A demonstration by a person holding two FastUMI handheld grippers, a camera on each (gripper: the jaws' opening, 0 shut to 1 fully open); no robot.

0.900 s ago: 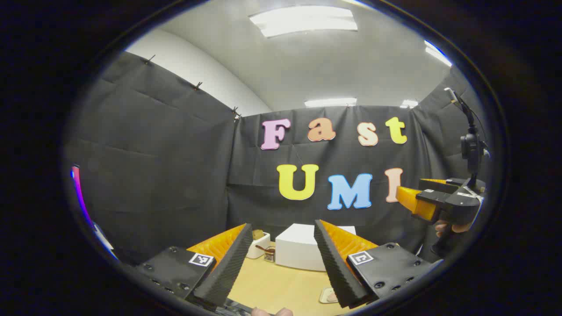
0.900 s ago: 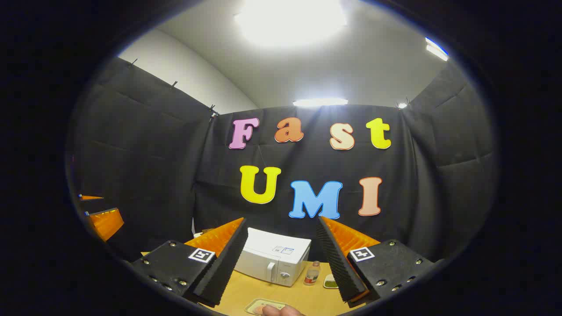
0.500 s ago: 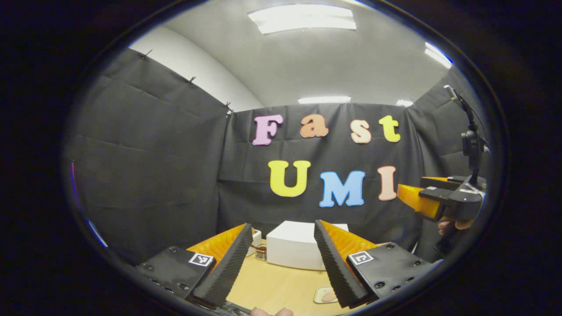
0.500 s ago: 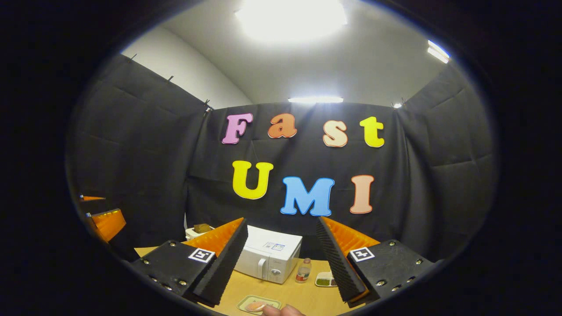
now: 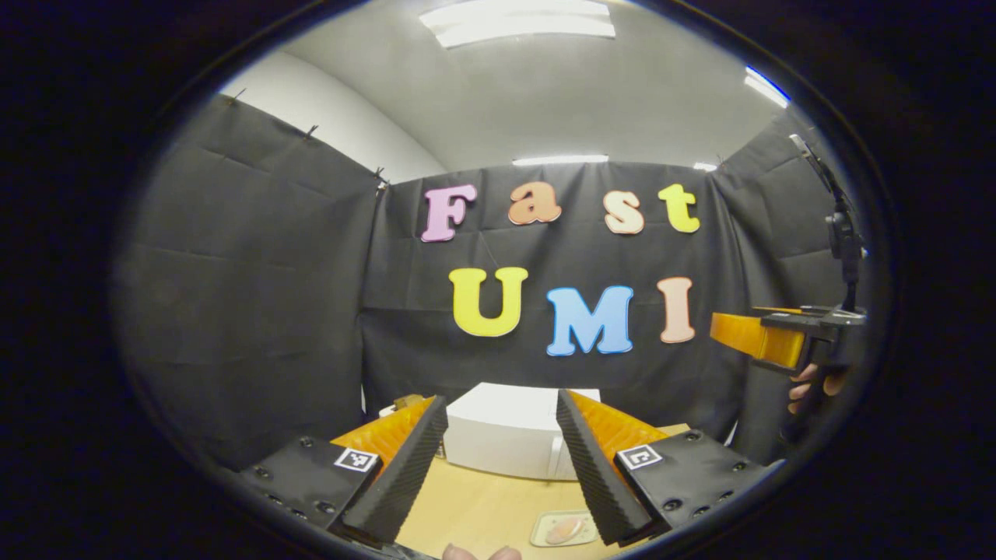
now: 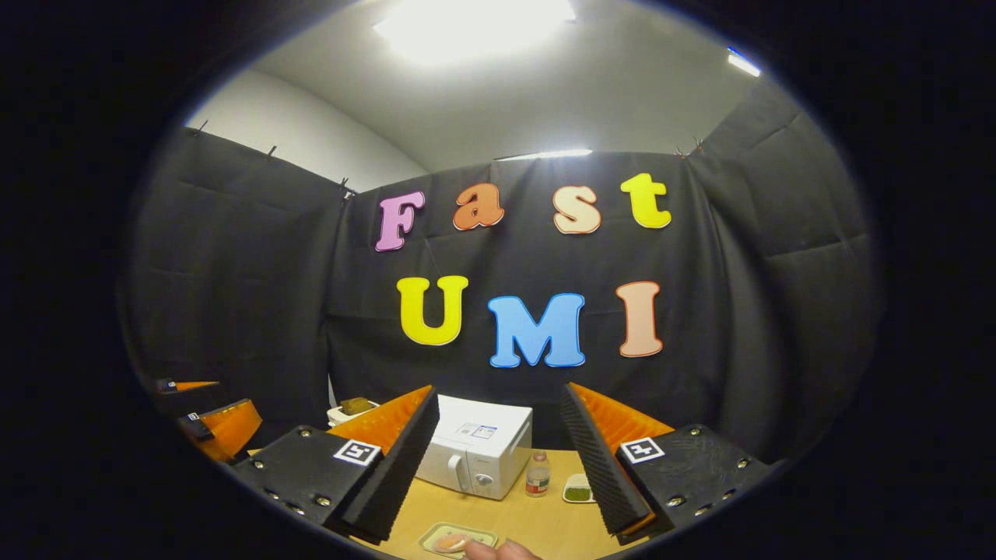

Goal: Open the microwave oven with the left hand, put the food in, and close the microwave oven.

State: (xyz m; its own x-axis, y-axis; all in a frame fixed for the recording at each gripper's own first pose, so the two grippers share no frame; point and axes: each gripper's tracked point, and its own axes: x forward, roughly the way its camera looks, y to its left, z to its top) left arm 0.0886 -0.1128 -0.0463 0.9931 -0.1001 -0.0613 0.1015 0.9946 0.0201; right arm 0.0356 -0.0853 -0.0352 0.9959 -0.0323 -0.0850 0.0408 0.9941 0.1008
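Observation:
A white microwave oven point(image 5: 506, 428) point(image 6: 475, 451) stands at the back of the wooden table point(image 6: 537, 521) with its door shut. A small tray of food point(image 5: 564, 529) point(image 6: 455, 539) lies on the table in front of it. My left gripper point(image 5: 502, 467) is held high above the near table, open, with nothing between its fingers, and it also appears at the left edge of the right gripper view point(image 6: 222, 420). My right gripper point(image 6: 502, 467) is likewise open and high, and a hand point(image 5: 809, 385) holds it at the right of the left gripper view point(image 5: 766, 338).
A small bottle point(image 6: 536, 474) and a little dish with something green point(image 6: 577, 490) stand right of the microwave. A white box holding a brown item point(image 6: 354, 408) sits to its left. Black cloth walls close in the table on three sides.
Both views have tipped downward and swung a little right, so the microwave sits higher in frame and more table and the food tray show. Both grippers stay open.

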